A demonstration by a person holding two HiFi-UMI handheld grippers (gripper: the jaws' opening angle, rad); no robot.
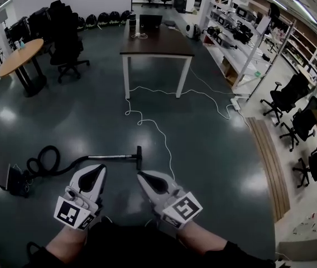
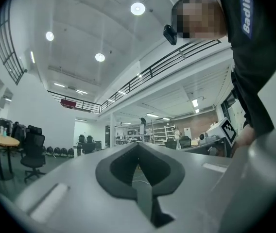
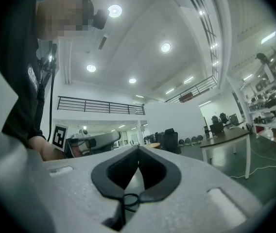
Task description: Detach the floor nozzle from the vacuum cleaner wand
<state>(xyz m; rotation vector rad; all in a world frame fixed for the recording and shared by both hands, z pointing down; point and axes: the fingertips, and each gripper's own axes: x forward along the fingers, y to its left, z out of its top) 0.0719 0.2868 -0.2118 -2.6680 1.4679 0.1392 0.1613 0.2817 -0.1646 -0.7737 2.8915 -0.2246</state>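
Nothing was detached yet: we held left gripper (image 1: 93, 172) and right gripper (image 1: 146, 178) closed and empty, apart from the floor nozzle (image 1: 139, 157), seemingly attached to its wand (image 1: 113, 157) on the floor.

The left gripper (image 1: 98, 167) and right gripper (image 1: 142, 176) are pale grey shells, each with a black spade-shaped lining round the jaws and a white cube (image 1: 72, 213) of black square markers at the back. The person wears a black top (image 2: 257, 67) with white lettering.
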